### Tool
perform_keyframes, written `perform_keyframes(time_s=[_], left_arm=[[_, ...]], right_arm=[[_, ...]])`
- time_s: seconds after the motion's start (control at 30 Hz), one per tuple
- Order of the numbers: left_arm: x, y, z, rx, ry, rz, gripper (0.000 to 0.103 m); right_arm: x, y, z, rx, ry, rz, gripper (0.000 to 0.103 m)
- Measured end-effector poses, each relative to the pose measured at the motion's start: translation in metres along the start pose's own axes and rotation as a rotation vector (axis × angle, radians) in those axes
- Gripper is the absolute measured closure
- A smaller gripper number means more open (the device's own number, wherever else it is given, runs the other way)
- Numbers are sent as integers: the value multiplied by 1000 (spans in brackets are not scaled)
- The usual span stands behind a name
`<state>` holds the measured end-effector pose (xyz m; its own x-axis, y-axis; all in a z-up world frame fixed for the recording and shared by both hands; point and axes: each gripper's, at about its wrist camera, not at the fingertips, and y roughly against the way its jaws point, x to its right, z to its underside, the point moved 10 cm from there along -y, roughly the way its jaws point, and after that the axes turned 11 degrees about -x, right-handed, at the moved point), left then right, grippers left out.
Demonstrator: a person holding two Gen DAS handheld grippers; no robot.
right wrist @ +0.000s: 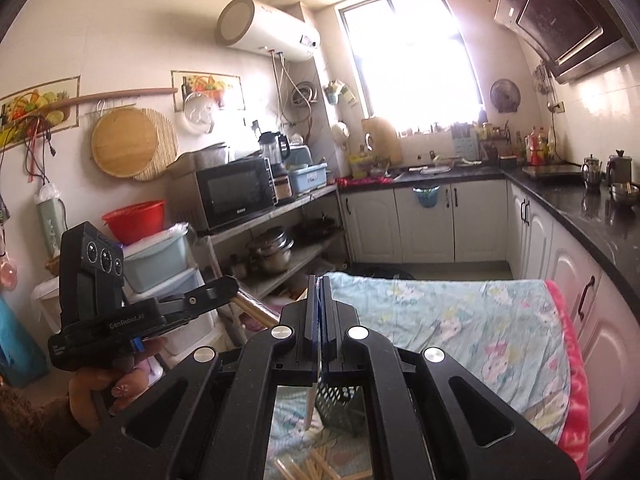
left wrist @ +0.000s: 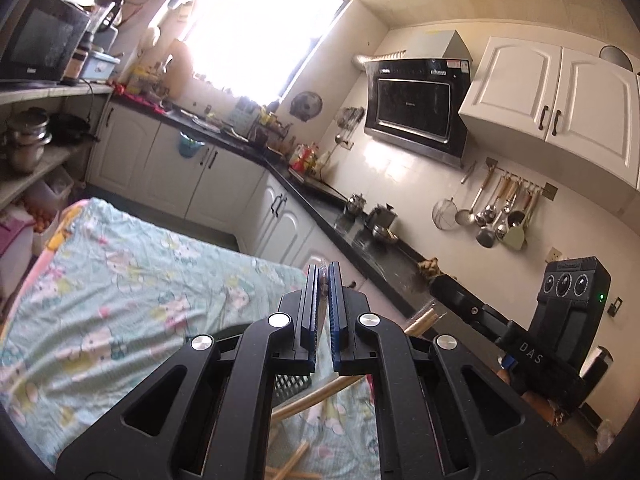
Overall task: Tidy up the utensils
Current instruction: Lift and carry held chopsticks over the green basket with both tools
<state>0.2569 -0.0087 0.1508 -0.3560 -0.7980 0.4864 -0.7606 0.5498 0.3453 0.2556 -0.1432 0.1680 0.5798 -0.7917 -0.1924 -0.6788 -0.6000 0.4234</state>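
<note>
Both grippers, left gripper (left wrist: 323,280) and right gripper (right wrist: 319,292), are closed, perhaps each pinching a chopstick (right wrist: 311,408); lower them slowly over the basket (right wrist: 340,408).

Black left claw (left wrist: 323,280) and right claw (right wrist: 319,292): blue pads, silver screws, brown fuzzy sleeve (right wrist: 24,432).

Your grippers (left wrist: 322,280) are matt black plastic with shiny metal rivets. Below you lies a soft, rumpled printed cloth (left wrist: 132,280), with pale wooden chopsticks (right wrist: 316,466) and a dark plastic mesh basket (right wrist: 340,408) on it. The countertop (right wrist: 592,220) is glossy black stone.
</note>
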Motion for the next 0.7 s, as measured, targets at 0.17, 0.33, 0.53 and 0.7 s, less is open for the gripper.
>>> perform_keyframes(time_s=[0.17,0.33,0.53,0.7], left_arm=[[-5,-1,-14,18,-3,-23,101],[-12,-7,-19,22,-13,-63,101],[-24,-15,-14,3,-10,-93,101],[-36,-21,-9,-15,0,-112,101]], right_arm=[[14,-3,-17,25,-5,26,102],[31,-7,-28,40,-25,56,102],[48,-13,-27,41,-53,73,102],[51,-23,-24,24,-56,74,102]])
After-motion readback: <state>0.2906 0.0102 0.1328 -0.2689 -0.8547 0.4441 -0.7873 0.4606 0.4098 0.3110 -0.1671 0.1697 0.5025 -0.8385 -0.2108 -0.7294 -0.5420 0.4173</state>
